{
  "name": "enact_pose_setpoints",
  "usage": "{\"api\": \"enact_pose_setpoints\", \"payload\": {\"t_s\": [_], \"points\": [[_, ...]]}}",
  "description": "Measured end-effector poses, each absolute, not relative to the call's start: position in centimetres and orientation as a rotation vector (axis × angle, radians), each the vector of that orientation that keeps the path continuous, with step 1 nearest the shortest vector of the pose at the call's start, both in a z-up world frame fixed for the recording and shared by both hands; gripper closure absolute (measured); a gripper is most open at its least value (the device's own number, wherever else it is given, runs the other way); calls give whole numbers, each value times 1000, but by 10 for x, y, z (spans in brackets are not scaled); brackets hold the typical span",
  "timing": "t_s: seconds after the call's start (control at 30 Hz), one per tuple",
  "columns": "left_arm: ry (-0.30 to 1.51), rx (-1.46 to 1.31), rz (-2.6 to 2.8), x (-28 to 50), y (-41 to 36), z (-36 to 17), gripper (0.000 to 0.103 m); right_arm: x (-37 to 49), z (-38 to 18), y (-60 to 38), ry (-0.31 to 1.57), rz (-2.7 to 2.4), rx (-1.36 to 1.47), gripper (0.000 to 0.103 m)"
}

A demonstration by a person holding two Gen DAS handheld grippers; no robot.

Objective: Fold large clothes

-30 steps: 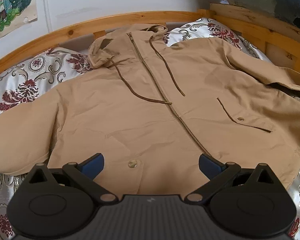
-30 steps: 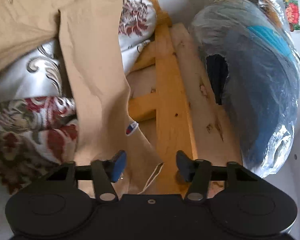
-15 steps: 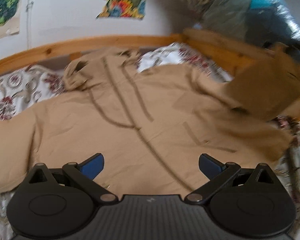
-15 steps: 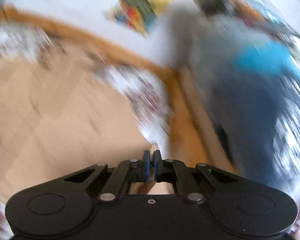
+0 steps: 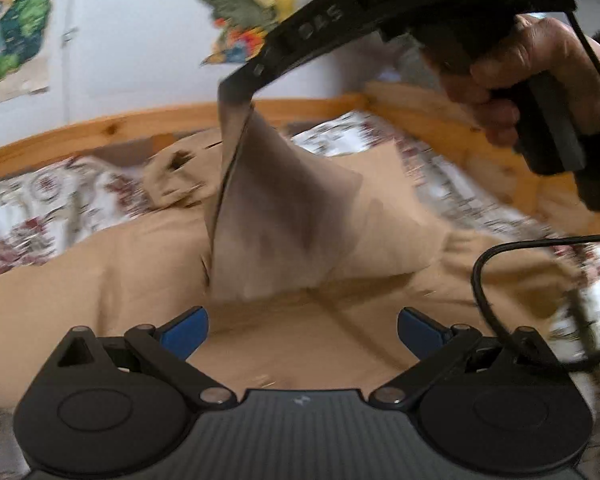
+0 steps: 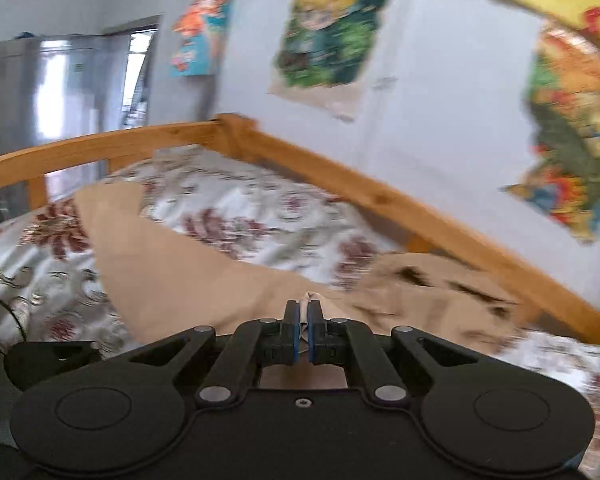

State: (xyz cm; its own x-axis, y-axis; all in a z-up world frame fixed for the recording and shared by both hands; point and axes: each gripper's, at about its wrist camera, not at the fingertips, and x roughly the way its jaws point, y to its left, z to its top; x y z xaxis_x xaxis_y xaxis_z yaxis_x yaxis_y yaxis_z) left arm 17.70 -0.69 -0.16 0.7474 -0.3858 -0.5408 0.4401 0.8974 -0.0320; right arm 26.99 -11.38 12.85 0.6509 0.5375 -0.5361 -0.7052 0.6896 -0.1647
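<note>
Swinging up off the bed edge, the right gripper (image 6: 303, 322) is carrying the jacket (image 5: 100, 280) sleeve (image 5: 276, 224), clamped tight, across the body. Waiting below, the left gripper (image 5: 302, 330) is hanging wide apart, the sleeve draping just ahead of it.

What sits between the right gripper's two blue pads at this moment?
A pinched edge of the tan jacket's sleeve sits between the pads of the right gripper, clearest in the right wrist view; the left wrist view shows it lifted.

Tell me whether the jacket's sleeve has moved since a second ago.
Yes. The sleeve, which lay flat near the bed's wooden rail, now hangs lifted over the jacket's chest, pinched in the right hand-held gripper.
</note>
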Motion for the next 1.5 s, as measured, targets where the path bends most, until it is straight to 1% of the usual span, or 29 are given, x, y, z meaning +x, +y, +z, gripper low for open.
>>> {"api": "enact_pose_setpoints", "payload": {"t_s": [0.03, 0.07, 0.13, 0.17, 0.23, 0.27, 0.33, 0.4, 0.43, 0.57, 0.67, 0.77, 0.83, 0.9, 0.93, 0.97, 1.03, 1.17, 1.23, 1.33, 1.4, 1.5], "points": [[590, 107, -417, 182, -2, -6, 0, 276, 118, -104, 491, 745, -370, 99], [609, 111, -396, 186, 3, -11, 0, 280, 106, -96, 506, 765, -367, 96], [644, 119, -350, 193, 10, -20, 0, 285, 89, -87, 521, 792, -349, 77], [663, 122, -320, 198, 14, -25, 0, 287, 81, -90, 532, 800, -329, 70], [691, 112, -274, 206, 20, -31, 0, 287, 71, -105, 549, 796, -299, 45], [704, 107, -245, 211, 23, -34, 0, 284, 65, -121, 547, 773, -283, 40], [722, 105, -185, 220, 26, -40, 0, 283, 55, -150, 543, 703, -271, 26], [745, 118, -127, 231, 26, -48, 0, 285, 43, -187, 544, 556, -276, 20], [755, 129, -112, 235, 25, -51, 0, 287, 36, -206, 548, 458, -281, 19], [828, 192, -31, 254, 11, -73, 0, 307, -5, -279, 618, 15, -359, 19], [869, 199, -4, 260, 8, -89, 0, 319, -36, -317, 719, -134, -307, 20], [859, 174, 2, 257, 10, -95, 0, 322, -58, -341, 780, -155, -151, 28], [863, 159, -3, 258, 14, -95, 0, 322, -64, -343, 770, -141, -133, 45], [864, 149, -2, 258, 17, -96, 0, 320, -67, -334, 724, -119, -234, 48], [864, 144, 1, 257, 18, -95, 0, 319, -73, -332, 704, -106, -294, 48], [865, 141, 8, 255, 18, -93, 1, 320, -77, -333, 699, -102, -304, 47], [871, 138, 16, 248, 22, -87, 1, 318, -79, -340, 687, -131, -225, 38], [758, 78, -9, 211, 47, -61, 1, 291, -65, -324, 670, -148, -192, 33], [732, 62, 41, 198, 61, -48, 1, 270, -55, -306, 627, -126, -184, 19], [679, 10, 210, 186, 94, -28, 1, 231, -36, -280, 547, -84, -80, 8], [660, -48, 343, 186, 124, -17, 1, 212, -29, -265, 526, -44, -1, 3], [638, -67, 573, 197, 165, -6, 1, 190, -25, -238, 565, 102, -15, 3]]}}
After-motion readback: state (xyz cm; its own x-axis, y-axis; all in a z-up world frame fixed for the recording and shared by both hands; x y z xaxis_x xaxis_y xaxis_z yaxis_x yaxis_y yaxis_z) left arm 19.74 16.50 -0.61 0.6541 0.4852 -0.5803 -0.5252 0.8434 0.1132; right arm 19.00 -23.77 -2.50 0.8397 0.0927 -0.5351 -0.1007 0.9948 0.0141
